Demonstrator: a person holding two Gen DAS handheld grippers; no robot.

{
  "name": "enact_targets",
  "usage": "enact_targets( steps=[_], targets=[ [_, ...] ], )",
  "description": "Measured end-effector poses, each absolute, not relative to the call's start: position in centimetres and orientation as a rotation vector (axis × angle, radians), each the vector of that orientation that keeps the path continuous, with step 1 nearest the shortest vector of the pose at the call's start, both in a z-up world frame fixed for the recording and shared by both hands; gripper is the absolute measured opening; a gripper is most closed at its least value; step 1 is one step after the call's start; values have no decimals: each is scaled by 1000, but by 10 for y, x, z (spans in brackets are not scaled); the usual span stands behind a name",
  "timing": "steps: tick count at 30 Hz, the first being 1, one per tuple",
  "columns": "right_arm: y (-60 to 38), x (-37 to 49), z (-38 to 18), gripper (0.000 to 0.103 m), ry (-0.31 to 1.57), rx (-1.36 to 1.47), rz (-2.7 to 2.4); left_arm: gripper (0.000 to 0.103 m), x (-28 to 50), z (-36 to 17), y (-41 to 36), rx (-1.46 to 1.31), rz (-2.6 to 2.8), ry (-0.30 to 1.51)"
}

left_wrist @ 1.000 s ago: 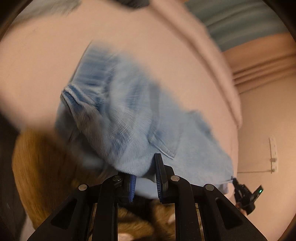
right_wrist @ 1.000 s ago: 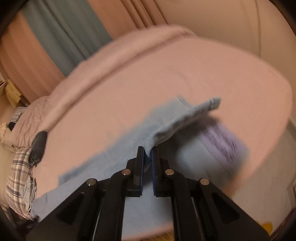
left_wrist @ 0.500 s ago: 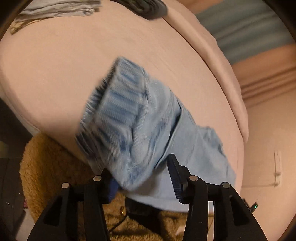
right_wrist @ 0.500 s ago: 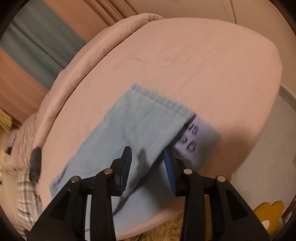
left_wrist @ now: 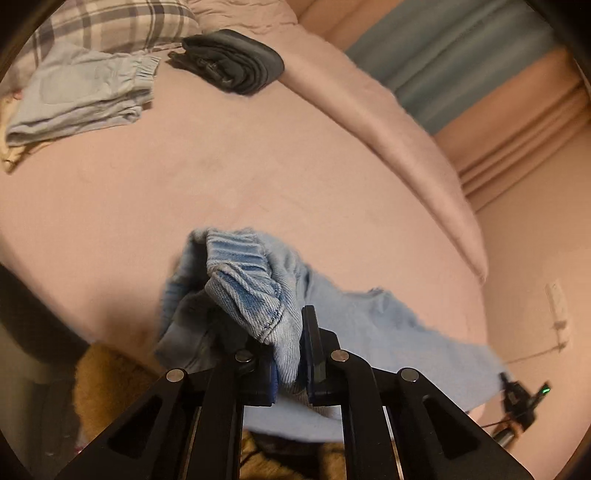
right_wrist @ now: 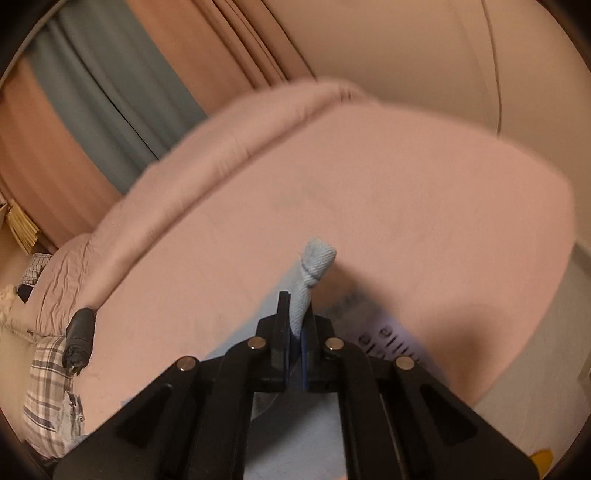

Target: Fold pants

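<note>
Light blue denim pants (left_wrist: 251,280) lie across the near edge of a pink bed (left_wrist: 258,166). My left gripper (left_wrist: 291,332) has its jaws closing, and the pads pinch the bunched waistband, which is lifted and folds over the fingers. In the right wrist view, my right gripper (right_wrist: 297,314) has its jaws closing on a rolled-up bunch of the pants' leg end (right_wrist: 316,262), which sticks up past the fingertips. The rest of the pants (right_wrist: 291,435) hangs below, mostly hidden by the gripper.
Folded pale blue pants (left_wrist: 85,96), a folded dark garment (left_wrist: 232,61) and a plaid pillow (left_wrist: 110,22) sit at the bed's far side. A lilac printed sheet (right_wrist: 384,339) lies under the leg end. A brown rug (left_wrist: 107,384) covers the floor below the bed's edge.
Half a second ago both grippers stood open over the flat pants. Now both are shut on bunched cloth and have risen, lifting the waistband and the leg end off the bed.
</note>
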State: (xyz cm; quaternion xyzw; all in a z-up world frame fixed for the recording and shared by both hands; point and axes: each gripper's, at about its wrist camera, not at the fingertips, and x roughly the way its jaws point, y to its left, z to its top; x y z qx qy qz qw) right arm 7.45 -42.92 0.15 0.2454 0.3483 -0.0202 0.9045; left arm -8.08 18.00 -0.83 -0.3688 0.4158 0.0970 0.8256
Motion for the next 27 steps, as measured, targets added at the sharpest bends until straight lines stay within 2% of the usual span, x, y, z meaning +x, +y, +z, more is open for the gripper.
enact_targets(
  steps=[3,5,7,9,14,17,21,22,24,25,26,27],
  targets=[
    [-441,53,-8,5,739,518,-92,8,-94,-47,180,-776,254,1002],
    [-450,43,-46,5,839,551,-142,8,-98,-87,179,-839,280,1098],
    [-452,48,-81,5,946,549,-204,9,-100,-101,178,-852,290,1107],
    [-448,48,-100,3,952,544,-217,9,-98,-96,177,-846,291,1115],
    [-437,52,-66,4,884,468,-194,9,-95,-74,170,-750,295,1085],
    [-434,52,-56,4,863,428,-186,11,-90,-89,168,-781,310,1119],
    [-453,62,-103,4,992,462,-232,15,-95,-95,173,-828,302,1107],
    [-453,61,-105,3,976,459,-231,15,-95,-93,175,-835,287,1113],
    [-448,61,-95,10,983,427,-241,15,-99,-85,180,-839,259,1121],
    [-443,64,-86,19,1013,387,-258,19,-100,-78,182,-836,245,1121],
    [-437,64,-80,32,1020,353,-264,30,-101,-71,183,-825,242,1116],
    [-425,66,-66,37,1006,279,-264,50,-102,-65,184,-810,250,1104]
  ],
)
